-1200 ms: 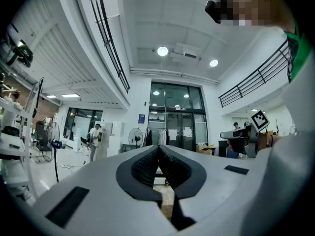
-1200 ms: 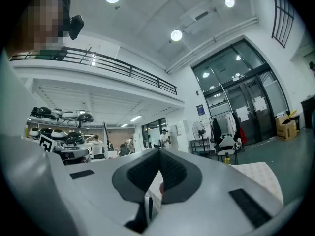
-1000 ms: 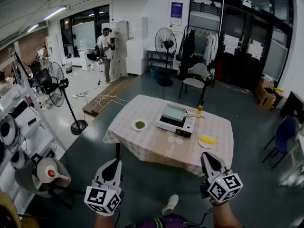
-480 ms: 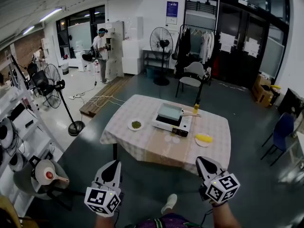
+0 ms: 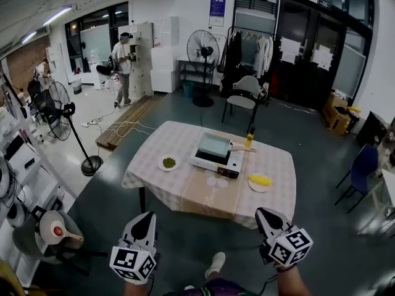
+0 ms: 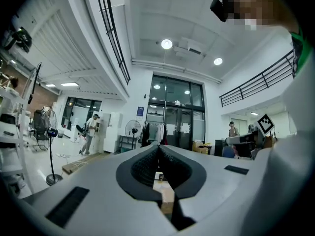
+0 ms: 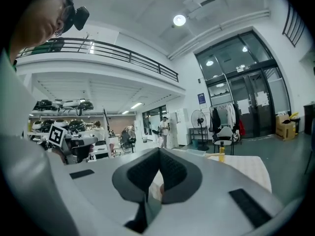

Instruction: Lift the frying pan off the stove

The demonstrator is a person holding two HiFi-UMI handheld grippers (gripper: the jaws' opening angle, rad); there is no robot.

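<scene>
Open floor lay before the table. On it, a plate of greens sat left of the stove, a yellow-topped plate right, a bottle just behind; the near cloth lay bare.

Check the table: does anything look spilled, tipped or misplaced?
Nothing stands out. The frying pan sits on the stove, the bottle stands upright, and the plate of greens and the plate of yellow food lie flat.

The surface is pale check with a tan strip down the middle. The stove is white with a black front, and the pan is pale green. 1 white plate holds green food, and a 2nd plate holds yellow.
</scene>
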